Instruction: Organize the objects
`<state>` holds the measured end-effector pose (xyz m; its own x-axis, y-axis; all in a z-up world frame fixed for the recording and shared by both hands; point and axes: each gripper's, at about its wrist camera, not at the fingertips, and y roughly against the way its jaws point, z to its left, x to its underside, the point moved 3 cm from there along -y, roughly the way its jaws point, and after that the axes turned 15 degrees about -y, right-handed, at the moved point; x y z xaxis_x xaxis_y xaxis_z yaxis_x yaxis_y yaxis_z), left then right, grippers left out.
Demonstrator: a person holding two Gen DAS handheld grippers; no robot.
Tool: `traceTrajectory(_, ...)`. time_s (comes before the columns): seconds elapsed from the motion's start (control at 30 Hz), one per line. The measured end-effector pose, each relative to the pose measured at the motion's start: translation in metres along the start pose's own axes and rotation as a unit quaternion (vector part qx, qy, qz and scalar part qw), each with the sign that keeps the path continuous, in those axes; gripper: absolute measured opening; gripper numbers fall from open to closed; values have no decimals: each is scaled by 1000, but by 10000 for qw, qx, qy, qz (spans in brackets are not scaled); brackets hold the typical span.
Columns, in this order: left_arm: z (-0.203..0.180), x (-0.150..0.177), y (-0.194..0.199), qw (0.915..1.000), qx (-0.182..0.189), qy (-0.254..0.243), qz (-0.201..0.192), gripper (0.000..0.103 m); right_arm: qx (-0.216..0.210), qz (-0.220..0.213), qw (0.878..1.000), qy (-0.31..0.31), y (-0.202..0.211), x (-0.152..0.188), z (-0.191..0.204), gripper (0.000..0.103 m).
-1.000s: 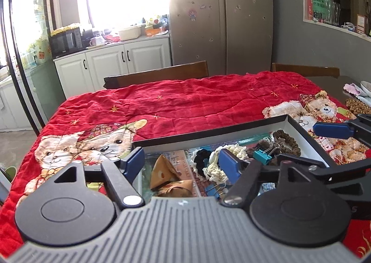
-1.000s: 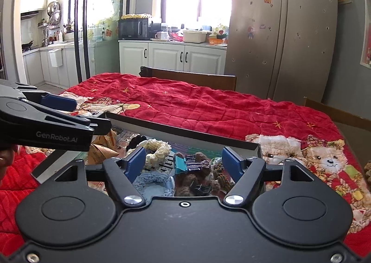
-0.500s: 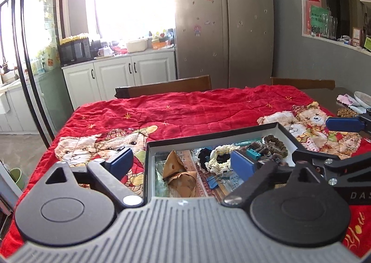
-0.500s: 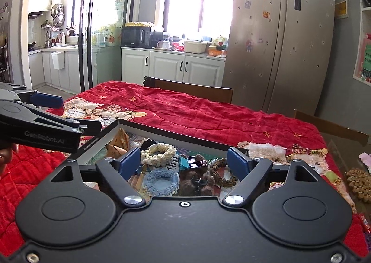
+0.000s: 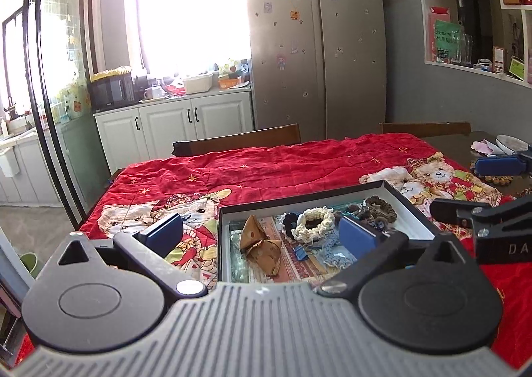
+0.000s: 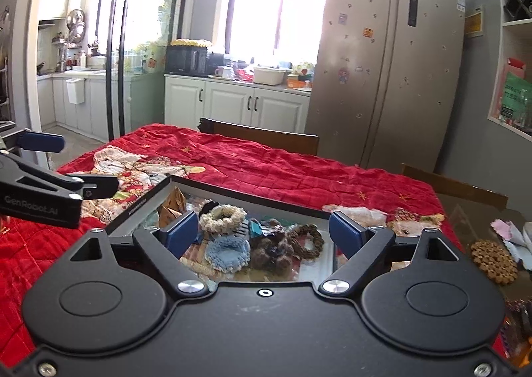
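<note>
Left wrist view shows the left claw (image 5: 261,234) with its 2 blue pads spread wide apart, gripping nothing and held above the near end of a shallow black-rimmed box (image 5: 309,192). Right wrist view shows the right claw (image 6: 264,233) equally wide apart and empty, poised over the same box (image 6: 239,189) from its other side. Inside the box lie a folded brown paper packet (image 5: 257,239), a cream scrunchie (image 5: 314,219), a light blue scrunchie (image 6: 227,249), a brown braided scrunchie (image 6: 306,239), a dark brown furry scrunchie (image 6: 269,249), a teal binder clip (image 6: 262,227) and a blue binder clip (image 5: 301,252). The box sits on a red quilt (image 5: 282,161) printed with teddy bears, spread over the desk. Off the quilt's right edge, a brown beaded coaster (image 6: 493,257) rests on the bare desk top. Wooden chair backs (image 5: 239,142) stand behind the desk, then white cabinets (image 5: 186,127), a black microwave (image 6: 186,59) and a silver 2-door fridge (image 5: 316,41).
</note>
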<state>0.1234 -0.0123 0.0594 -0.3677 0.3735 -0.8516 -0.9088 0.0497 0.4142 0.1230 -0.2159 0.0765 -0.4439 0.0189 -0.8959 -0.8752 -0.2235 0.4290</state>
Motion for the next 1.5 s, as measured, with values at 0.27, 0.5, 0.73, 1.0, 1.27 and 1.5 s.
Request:
traceTrajectory(0.27, -9, 23, 25, 9998, 160, 12, 142, 103, 142, -55, 9998, -126, 34, 14, -8, 89)
traceTrajectory(0.5, -12, 49, 44, 9990, 270, 143, 327, 103, 330, 111, 9992, -213, 57, 44, -14, 89)
traceTrajectory(0.73, -17, 65, 58, 9990, 162, 203, 374, 103, 438, 165, 9972, -582, 75, 66, -18, 91)
traceTrajectory(1.0, -21, 82, 57, 9961, 320, 492, 658, 103, 454, 390, 9952, -773, 82, 92, -10, 94)
traceTrajectory(1.27, -36, 92, 54, 9956, 380, 294, 802, 103, 466, 630, 9916, -1030, 76, 112, -11, 94)
traceTrajectory(1.5, -42, 98, 51, 9947, 412, 274, 896, 103, 503, 680, 9897, -1151, 73, 114, -16, 94)
